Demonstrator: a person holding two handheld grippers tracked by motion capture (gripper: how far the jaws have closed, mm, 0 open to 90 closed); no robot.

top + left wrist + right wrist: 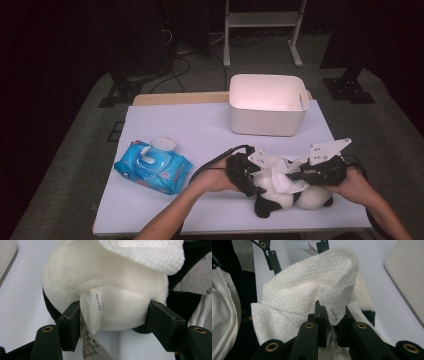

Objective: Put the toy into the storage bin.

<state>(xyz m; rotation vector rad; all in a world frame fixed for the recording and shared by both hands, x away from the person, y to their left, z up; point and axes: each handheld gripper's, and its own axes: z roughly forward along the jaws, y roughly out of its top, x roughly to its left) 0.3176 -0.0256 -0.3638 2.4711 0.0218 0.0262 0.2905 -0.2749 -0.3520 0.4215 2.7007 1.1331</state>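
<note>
Covering panda plush, wipe, face hidden

The plush toy's sewn-in tag reads "MADE IN CHINA" (smaller print probably illegible).

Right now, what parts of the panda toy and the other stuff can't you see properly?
- Panda toy: its face, high view, covered by the white wipe and both grippers.
- Tag on the toy: its lower print, left gripper view, too small and cut off by the bottom edge.
- White bin: its floor, high view, hidden by the front wall.
</note>
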